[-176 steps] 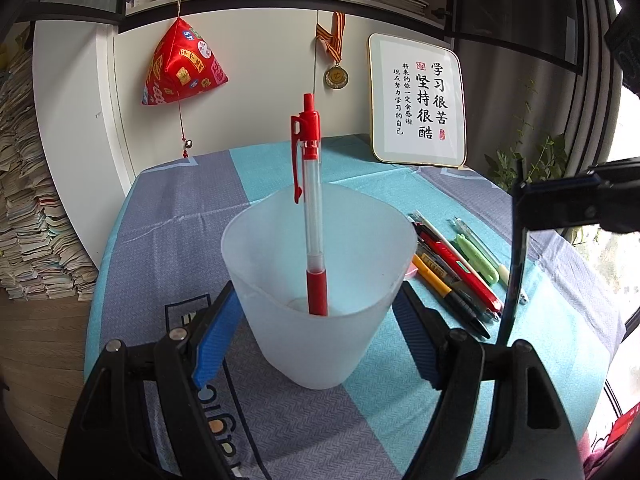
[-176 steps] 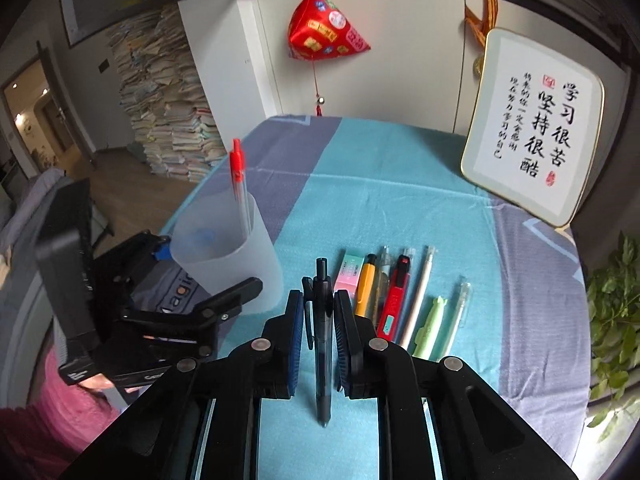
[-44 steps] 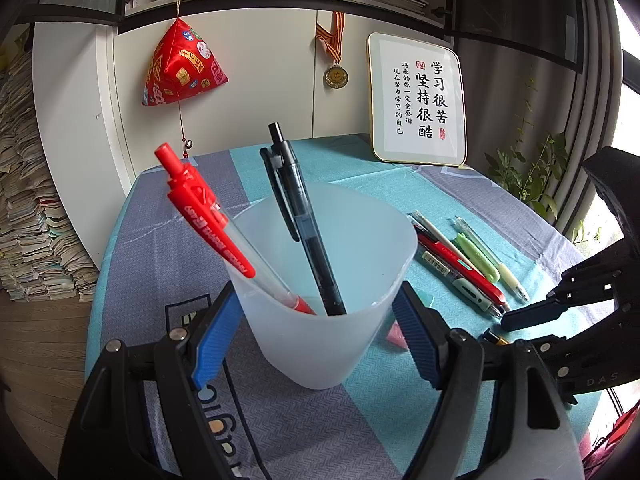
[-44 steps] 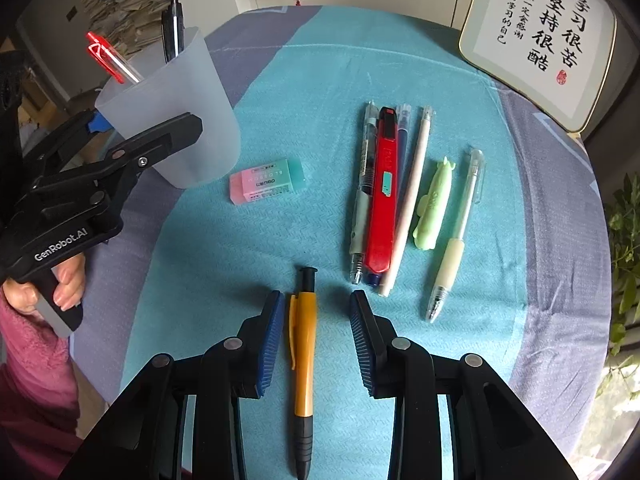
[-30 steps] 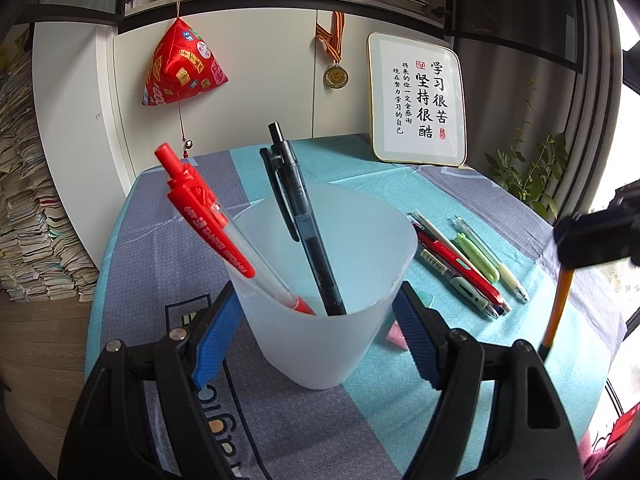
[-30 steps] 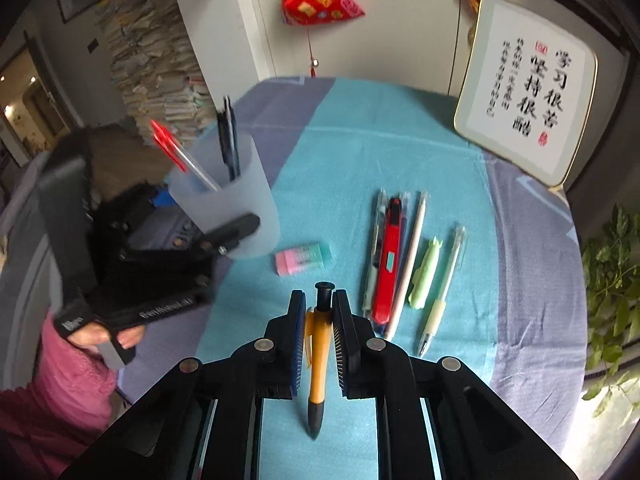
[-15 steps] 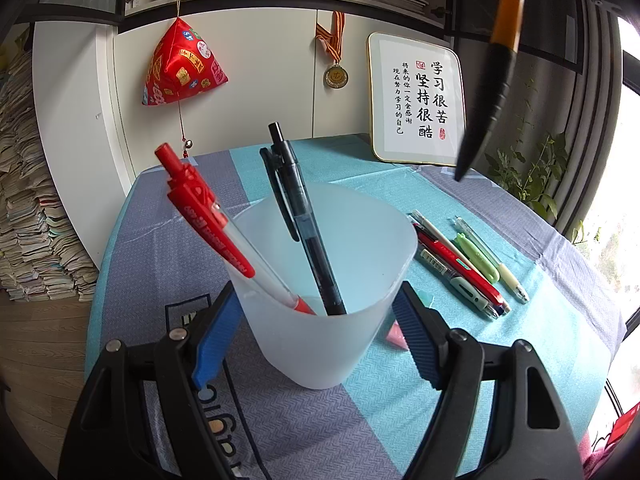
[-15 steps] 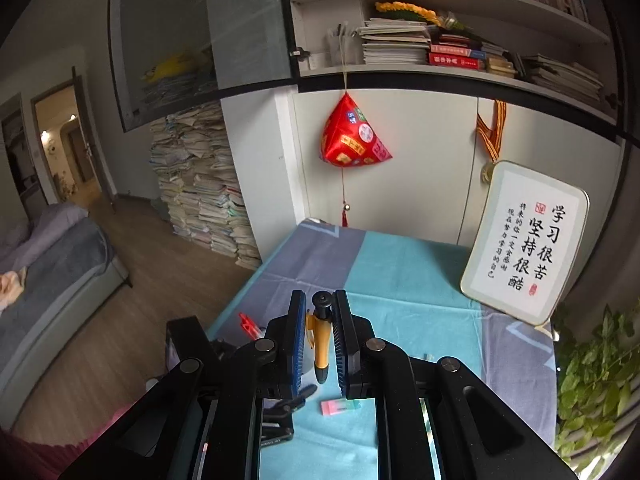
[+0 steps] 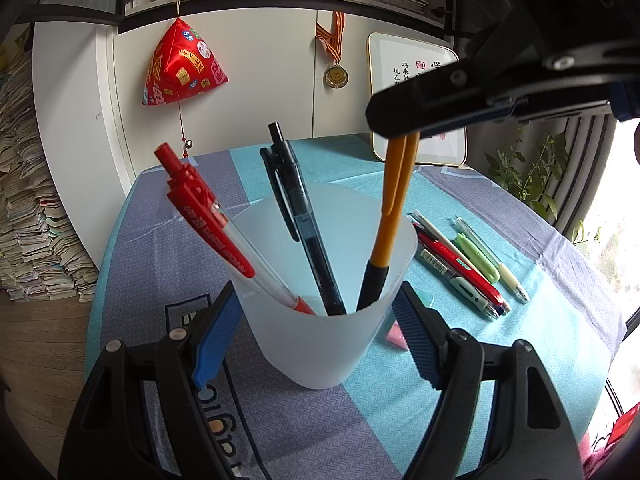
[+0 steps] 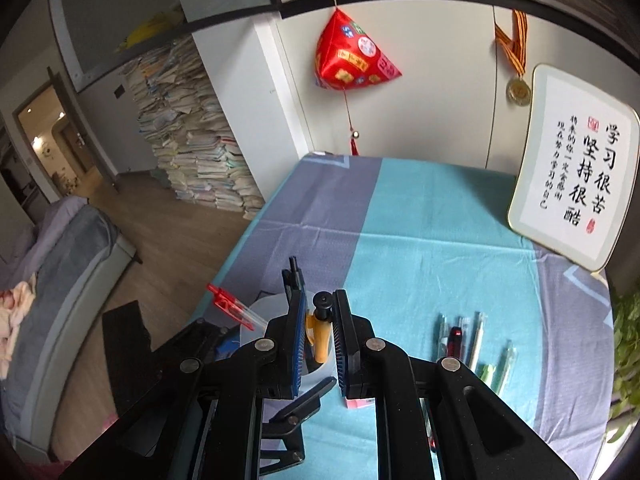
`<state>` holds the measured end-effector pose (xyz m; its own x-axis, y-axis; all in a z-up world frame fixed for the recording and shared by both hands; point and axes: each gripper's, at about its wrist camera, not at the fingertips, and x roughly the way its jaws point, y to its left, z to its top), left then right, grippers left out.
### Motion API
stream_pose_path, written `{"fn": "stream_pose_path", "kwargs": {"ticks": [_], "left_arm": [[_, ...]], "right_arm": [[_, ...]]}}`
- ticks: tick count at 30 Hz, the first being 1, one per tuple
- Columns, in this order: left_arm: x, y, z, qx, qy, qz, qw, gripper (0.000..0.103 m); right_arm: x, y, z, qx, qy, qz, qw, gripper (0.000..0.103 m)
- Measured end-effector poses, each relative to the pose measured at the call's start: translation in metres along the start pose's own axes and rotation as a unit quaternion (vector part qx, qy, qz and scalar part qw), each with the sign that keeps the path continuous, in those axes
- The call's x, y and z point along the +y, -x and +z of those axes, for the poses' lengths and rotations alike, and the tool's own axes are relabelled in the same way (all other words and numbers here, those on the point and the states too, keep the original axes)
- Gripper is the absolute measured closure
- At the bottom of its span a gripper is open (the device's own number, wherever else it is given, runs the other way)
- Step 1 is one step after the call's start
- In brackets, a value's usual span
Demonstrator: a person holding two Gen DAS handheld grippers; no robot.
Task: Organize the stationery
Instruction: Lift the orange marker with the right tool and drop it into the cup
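A frosted plastic cup [image 9: 320,320] stands between the blue pads of my left gripper [image 9: 316,316], which is shut on it. A red pen [image 9: 212,228] and a black pen [image 9: 300,220] lean inside it. My right gripper [image 10: 318,312] hangs above the cup, still around the top of an orange pen [image 9: 390,220] whose black tip is down inside the cup. In the right wrist view the orange pen [image 10: 320,336] sits between the pads with a small gap on each side, so the jaws look slightly parted.
Several pens [image 9: 460,264] lie in a row on the blue and grey tablecloth [image 9: 540,320] right of the cup. A pink and green eraser [image 9: 396,336] lies behind the cup. A framed calligraphy board [image 10: 576,184] leans on the back wall.
My right gripper came down from high above and lowered the orange pen into the cup. Its jaws have eased around the pen. The left gripper and cup have not moved.
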<state>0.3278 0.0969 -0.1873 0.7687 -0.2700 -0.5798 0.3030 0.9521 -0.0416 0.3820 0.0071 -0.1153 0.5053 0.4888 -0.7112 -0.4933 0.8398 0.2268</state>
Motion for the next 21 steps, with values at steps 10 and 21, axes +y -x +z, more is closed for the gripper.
{"fn": "stream_pose_path", "kwargs": {"ticks": [10,21], "left_arm": [[0.0,0.0,0.0,0.0,0.0,0.0,1.0,0.028],[-0.001,0.001,0.0,0.0,-0.001,0.001,1.0,0.028]], "right_arm": [[-0.003,-0.006,-0.007,0.02,-0.005,0.009,1.0,0.089],[-0.02,0.014,-0.018,0.009,-0.018,-0.003,1.0,0.089]]}}
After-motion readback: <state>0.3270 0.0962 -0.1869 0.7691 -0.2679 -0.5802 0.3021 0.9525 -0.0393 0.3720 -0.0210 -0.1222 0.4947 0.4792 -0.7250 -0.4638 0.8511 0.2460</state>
